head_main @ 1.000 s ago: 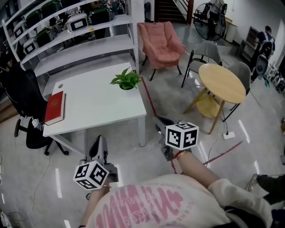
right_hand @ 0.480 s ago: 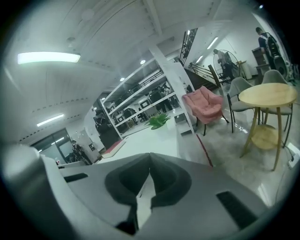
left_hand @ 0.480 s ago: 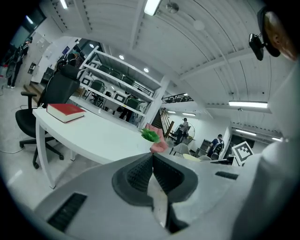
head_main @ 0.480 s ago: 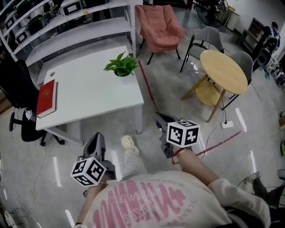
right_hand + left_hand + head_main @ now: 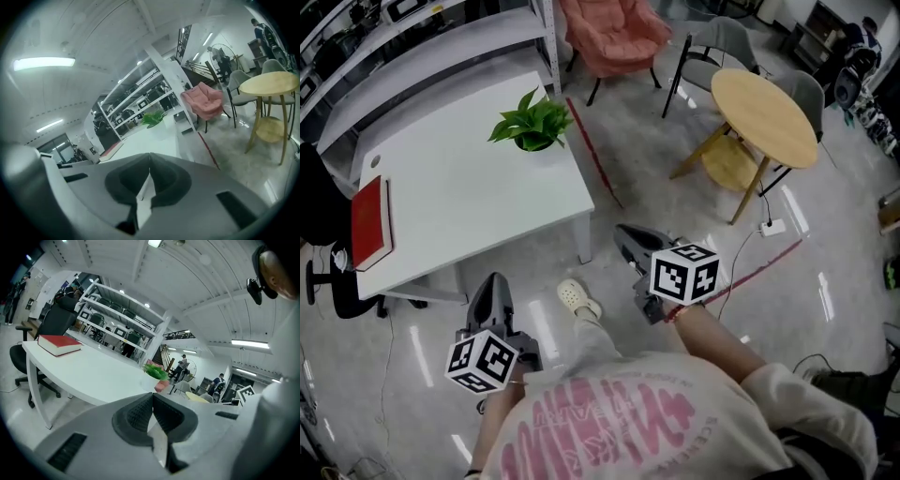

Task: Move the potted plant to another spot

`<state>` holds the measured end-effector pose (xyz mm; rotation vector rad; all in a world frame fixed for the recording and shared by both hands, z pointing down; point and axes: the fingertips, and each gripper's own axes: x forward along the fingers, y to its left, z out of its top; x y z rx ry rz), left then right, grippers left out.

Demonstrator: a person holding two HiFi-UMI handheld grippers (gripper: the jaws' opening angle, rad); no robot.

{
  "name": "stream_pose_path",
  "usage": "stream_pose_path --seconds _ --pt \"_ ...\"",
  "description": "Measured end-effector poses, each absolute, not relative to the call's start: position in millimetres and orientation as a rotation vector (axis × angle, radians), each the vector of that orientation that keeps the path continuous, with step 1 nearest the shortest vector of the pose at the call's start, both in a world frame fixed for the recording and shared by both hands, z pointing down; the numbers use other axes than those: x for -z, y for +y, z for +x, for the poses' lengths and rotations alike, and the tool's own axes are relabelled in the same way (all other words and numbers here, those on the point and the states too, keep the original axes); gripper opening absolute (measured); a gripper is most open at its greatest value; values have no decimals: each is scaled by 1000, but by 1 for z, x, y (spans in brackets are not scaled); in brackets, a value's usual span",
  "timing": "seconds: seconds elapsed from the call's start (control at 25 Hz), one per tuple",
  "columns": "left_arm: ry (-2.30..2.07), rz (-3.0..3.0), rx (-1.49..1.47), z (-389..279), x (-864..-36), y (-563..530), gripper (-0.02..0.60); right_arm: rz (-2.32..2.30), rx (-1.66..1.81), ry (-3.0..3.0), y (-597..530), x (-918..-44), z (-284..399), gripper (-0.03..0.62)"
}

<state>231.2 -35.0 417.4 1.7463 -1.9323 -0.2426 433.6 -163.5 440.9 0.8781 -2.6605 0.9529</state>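
Note:
A small potted plant (image 5: pixel 530 127) with green leaves in a white pot stands near the far right corner of the white table (image 5: pixel 478 202). It also shows in the left gripper view as the potted plant (image 5: pixel 154 374) and in the right gripper view as the potted plant (image 5: pixel 153 118). My left gripper (image 5: pixel 493 289) hangs below the table's near edge, jaws shut with nothing between them. My right gripper (image 5: pixel 628 239) is off the table's near right corner, also shut and empty. Both are well short of the plant.
A red book (image 5: pixel 369 222) lies at the table's left end. White shelving (image 5: pixel 422 37) stands behind the table. A pink armchair (image 5: pixel 609 33), a round wooden table (image 5: pixel 764 103) and grey chairs stand to the right. A black office chair (image 5: pixel 323 225) is at the left.
Both grippers have sunk lower and the view has tipped down and moved closer to the table. A foot in a white shoe has come into view between the grippers.

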Motion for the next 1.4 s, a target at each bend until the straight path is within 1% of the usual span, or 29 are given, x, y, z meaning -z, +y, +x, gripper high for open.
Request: stream_pose_path --seconds 0.6,0.96,1.04,1.24,1.28,1.4 --pt "-1830 1772 293 184 -451 -147 3 829 -918 -2676 -259 -465 359 6" --pt "-1824 1747 275 166 -465 -182 3 729 -905 -2719 -300 -473 315 17" --pt "-1828 1737 274 160 -468 -189 3 712 -889 -2723 -308 -478 307 42" --pt "-1827 1714 280 148 -476 -203 3 673 -855 -2758 -325 -485 287 154" --pt "-1825 1711 280 146 -478 -205 3 663 -837 -2770 -327 -485 283 182" --pt "-1829 1700 280 140 -483 -209 3 629 -746 -2782 -332 -488 271 310"
